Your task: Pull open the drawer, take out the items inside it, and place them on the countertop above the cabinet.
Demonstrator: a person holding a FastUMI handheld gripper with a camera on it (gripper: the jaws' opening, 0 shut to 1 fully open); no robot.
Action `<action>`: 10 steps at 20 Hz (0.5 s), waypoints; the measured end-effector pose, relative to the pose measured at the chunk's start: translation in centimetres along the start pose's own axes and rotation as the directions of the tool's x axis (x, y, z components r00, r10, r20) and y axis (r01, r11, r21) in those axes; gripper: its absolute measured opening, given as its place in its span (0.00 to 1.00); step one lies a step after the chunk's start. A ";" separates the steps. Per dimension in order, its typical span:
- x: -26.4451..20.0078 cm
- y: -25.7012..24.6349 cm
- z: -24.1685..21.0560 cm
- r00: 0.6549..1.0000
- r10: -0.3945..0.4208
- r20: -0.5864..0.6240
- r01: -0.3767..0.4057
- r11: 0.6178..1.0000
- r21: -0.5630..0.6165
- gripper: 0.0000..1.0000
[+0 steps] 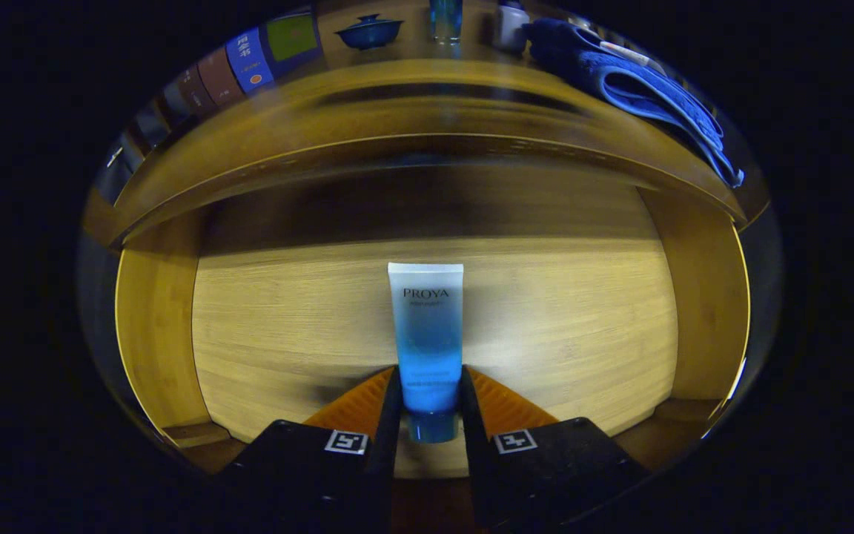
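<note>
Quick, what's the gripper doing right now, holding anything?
Gripper: shut on the blue tube, jaws pressing its lower end on both sides, over the open drawer.

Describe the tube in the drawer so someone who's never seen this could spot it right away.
Start at the open wooden drawer below the countertop that carries a blue towel and a lidded blue bowl. On the drawer's floor lies a tube, its capped end between the fingers of the gripper, which press on it. It fades from white to blue.
</note>
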State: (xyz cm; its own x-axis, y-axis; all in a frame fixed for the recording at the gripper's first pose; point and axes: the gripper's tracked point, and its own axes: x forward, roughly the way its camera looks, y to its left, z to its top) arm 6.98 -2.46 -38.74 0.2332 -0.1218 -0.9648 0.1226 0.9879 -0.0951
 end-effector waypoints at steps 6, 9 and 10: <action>-2.0 -0.1 0.1 0.998 0.035 0.049 -0.036 0.999 0.022 0.38; -4.7 0.3 -0.4 0.993 0.074 0.096 -0.076 0.997 0.018 0.38; -5.8 0.3 -0.5 0.990 0.087 0.115 -0.089 0.996 0.013 0.38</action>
State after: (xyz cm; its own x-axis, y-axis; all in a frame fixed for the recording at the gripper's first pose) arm 5.19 -1.39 -33.25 0.3527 -0.0457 -0.9346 0.1140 0.9935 -0.0055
